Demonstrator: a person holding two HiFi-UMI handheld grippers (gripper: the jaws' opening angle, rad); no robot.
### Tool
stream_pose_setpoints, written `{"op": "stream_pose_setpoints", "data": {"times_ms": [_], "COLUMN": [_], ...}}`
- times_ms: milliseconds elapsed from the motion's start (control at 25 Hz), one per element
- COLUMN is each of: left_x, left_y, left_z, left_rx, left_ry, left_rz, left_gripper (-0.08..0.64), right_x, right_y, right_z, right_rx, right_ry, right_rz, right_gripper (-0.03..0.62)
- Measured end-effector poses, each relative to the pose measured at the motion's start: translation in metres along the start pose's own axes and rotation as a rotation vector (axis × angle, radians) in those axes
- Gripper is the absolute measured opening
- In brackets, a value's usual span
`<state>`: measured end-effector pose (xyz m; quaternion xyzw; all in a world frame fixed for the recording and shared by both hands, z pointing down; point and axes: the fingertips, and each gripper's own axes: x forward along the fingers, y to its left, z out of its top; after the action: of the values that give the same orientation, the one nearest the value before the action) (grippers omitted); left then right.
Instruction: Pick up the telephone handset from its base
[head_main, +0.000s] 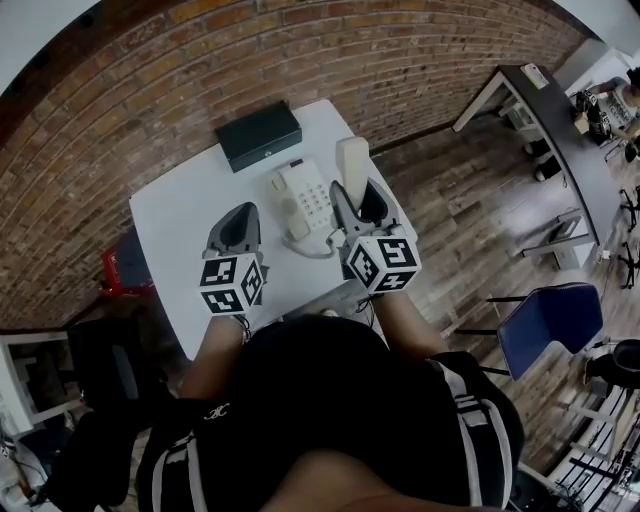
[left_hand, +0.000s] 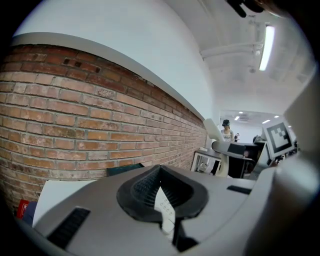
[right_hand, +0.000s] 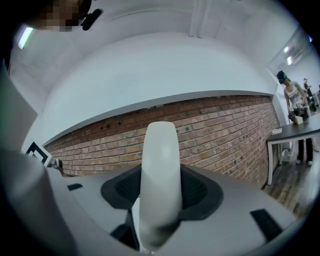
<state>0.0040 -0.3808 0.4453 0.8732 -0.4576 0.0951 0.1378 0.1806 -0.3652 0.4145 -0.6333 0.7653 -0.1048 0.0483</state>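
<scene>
right hand-held gripper (head_main: 350, 200) clamps handset (head_main: 352, 160), off base (head_main: 305, 200), by table (head_main: 170, 230) right edge | left hand-held gripper (head_main: 240, 215) closed, empty

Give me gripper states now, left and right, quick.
Left gripper: shut, nothing between its jaws.
Right gripper: shut on the cream plastic telephone handset.

Cream telephone handset (head_main: 352, 162), lifted off its cradle, upright, clamped between the jaws of the right gripper (right_hand: 160, 192), matching base (head_main: 303, 203) with keypad, flat on the white table (head_main: 170, 230), what looks like its cord (head_main: 312, 249) curling along the near edge.
</scene>
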Motion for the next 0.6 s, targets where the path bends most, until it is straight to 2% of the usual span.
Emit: {"op": "stream_pose_setpoints", "data": {"times_ms": [600], "left_x": [-0.008], "left_y": [0.007], "left_z": [0.0], "left_rx": [0.002], "left_ry": [-0.003], "left_rz": [0.005], "left_gripper": [0.002], "right_x": [0.01], "right_y": [0.005], "right_z": [-0.011], "right_rx": [0.008], "right_ry": [0.035], "right_rz": [-0.007], "right_gripper": [0.202]}}
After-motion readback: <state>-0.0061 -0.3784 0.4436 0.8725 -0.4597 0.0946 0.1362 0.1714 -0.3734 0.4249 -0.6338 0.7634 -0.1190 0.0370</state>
